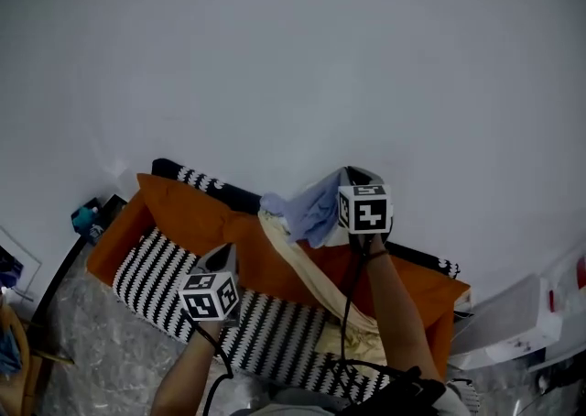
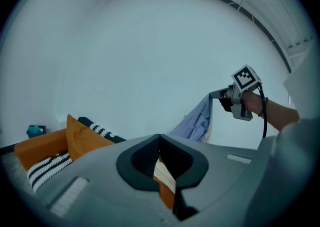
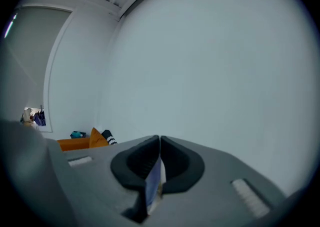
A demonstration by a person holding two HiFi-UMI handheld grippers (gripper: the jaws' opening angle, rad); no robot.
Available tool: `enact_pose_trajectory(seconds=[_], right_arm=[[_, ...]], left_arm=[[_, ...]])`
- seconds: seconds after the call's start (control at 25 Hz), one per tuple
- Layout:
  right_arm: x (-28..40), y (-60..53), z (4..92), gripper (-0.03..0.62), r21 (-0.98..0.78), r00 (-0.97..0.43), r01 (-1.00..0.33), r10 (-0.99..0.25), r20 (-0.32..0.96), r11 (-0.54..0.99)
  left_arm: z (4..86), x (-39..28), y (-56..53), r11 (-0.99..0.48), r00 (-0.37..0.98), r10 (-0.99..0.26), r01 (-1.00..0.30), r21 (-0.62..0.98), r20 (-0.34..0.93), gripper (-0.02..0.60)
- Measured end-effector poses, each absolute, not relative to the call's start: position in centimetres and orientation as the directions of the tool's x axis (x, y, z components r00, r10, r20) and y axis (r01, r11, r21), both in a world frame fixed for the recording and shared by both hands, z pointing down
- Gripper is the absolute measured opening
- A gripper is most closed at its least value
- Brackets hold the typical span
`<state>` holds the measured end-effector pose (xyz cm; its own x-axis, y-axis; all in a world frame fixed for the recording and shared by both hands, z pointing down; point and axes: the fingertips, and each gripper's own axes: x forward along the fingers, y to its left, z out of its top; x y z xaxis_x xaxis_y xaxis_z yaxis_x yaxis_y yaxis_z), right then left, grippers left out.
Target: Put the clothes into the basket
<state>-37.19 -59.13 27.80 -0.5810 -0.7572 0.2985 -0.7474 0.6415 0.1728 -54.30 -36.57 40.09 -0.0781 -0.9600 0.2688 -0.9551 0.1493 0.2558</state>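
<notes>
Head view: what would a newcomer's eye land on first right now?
First, the blue shirt dangling in mid-air from the shut right hand-held gripper, at centre against the bare white wall. Next, the orange sofa below it with its black-and-white striped cushion. A cream cloth trails across the seat toward the lower right.
</notes>
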Motion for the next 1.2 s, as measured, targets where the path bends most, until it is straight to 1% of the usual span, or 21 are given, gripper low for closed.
enact_pose_trajectory(seconds=[0.36,0.6,1.04,1.2], right_arm=[[-33.0,-53.6,17.9,0.014,0.245,-0.542,-0.788,-0.825,0.159,0.565],[-29.5,-49.3,13.3,0.014,0.276,-0.499,-0.819,-0.862,0.089,0.503],[-21.7,-40.8,9.5,0.014,0.291,-0.402,-0.874,-0.915,0.013,0.388],[-18.4,-37.3,9.8,0.012,0.236,-0.345,-0.912,-0.938,0.002,0.336]], left_arm=[[34.0,-52.7,-34.8,0.056,-0.019,-0.988,-0.969,0.241,0.152,-0.005],[31.5,-50.7,-32.8,-0.009,0.031,-0.995,-0.975,0.222,0.096,-0.005],[29.9,-46.1,-28.2,-0.131,0.144,-0.988,-0.972,0.193,0.055,-0.005],[29.8,-44.3,-25.9,-0.169,0.182,-0.982,-0.965,0.199,0.044,-0.005]])
